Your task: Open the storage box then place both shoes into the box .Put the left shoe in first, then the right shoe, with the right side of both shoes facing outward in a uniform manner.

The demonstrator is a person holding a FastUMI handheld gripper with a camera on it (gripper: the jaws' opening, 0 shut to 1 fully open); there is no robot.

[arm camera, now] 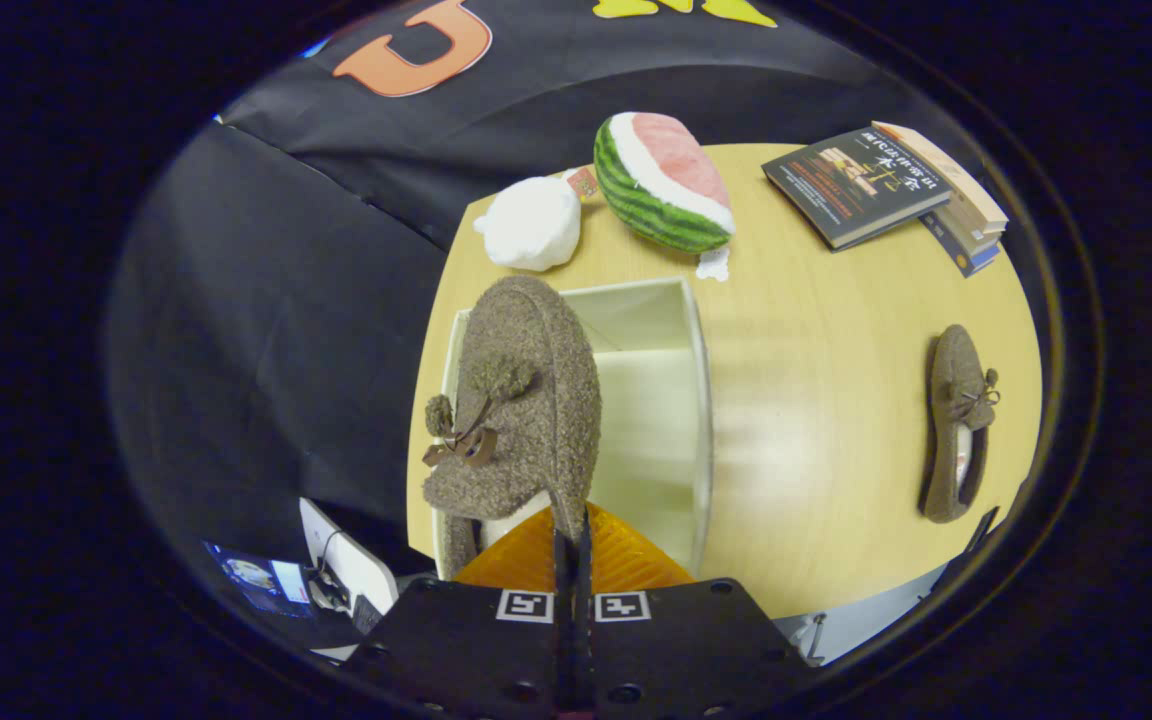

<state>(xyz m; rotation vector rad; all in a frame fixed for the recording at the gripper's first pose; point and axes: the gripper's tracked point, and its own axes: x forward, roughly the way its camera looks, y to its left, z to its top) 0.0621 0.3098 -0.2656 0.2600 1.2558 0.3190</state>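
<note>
We find the gripper clamped on the rim of a brown fuzzy shoe, fingers pressed nearly together on it. The shoe hangs toe-forward over the open storage box, along the box's left wall (its bow faces left). The box sits on a round wooden table. Well right of the box lies the second shoe. Beyond the box we note a white plush, a watermelon plush and stacked books.
</note>
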